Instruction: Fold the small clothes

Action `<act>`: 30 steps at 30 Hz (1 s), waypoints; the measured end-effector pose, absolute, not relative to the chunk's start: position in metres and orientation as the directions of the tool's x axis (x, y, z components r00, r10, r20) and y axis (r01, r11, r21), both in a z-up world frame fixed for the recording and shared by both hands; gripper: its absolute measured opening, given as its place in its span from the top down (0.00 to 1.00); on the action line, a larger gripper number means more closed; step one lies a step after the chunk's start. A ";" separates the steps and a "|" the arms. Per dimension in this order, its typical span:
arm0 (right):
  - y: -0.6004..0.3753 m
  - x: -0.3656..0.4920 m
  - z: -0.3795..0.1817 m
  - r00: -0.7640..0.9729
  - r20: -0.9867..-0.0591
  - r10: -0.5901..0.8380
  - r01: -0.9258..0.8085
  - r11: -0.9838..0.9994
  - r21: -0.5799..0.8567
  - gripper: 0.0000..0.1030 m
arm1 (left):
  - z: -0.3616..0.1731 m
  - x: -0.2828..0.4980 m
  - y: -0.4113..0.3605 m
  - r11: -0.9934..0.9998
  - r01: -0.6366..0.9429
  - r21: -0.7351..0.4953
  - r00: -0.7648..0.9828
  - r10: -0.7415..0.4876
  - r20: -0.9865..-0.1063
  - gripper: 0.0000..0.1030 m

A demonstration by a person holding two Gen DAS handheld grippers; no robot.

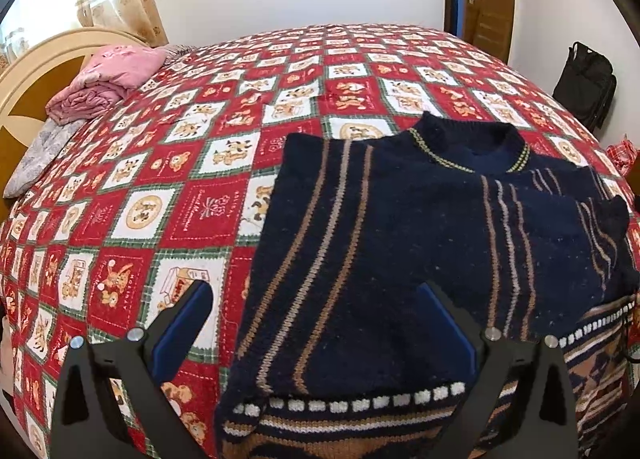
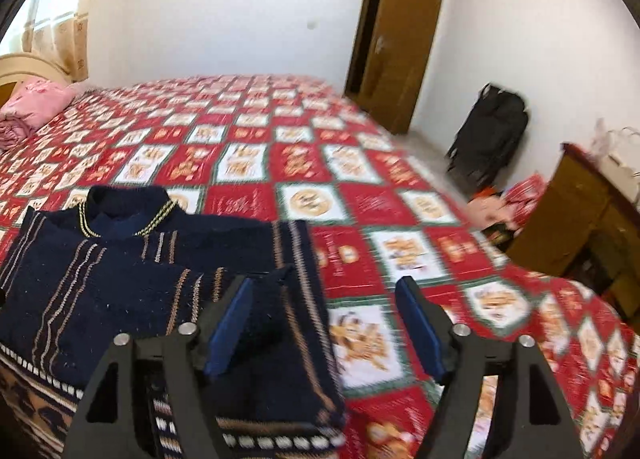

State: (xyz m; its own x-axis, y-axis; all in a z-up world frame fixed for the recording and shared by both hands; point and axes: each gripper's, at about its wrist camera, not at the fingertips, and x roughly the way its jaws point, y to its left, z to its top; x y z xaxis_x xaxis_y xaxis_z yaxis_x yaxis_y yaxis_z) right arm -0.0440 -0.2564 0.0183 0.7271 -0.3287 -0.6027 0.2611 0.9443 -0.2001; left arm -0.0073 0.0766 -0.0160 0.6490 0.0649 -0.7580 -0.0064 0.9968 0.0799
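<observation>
Sweater (image 1: 400,243) lies flat on the bed (image 1: 224,107), both sleeves folded in across its chest, so width is done. Left gripper (image 1: 316,323) and right gripper (image 2: 324,323) hover spread over its hem, holding nothing, likely set for the lengthwise fold.

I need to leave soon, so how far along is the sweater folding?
Done: both sleeves of the sweater lie folded across its front on the bed. In hand: nothing; the left gripper and right gripper are both open and empty. Left: folding the hem up toward the collar.
</observation>
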 end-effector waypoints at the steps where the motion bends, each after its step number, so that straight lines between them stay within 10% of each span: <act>1: -0.256 -0.050 0.022 0.731 -0.598 -0.328 0.263 0.944 -0.197 0.27 | -0.015 -0.009 0.075 0.997 -0.002 0.071 0.648 0.055 -0.760 0.00; 30: -0.375 -0.180 0.013 0.598 -0.592 -0.540 0.566 0.808 -0.164 0.25 | 0.039 -0.116 0.059 0.996 0.093 -0.008 0.785 -0.078 -0.614 0.00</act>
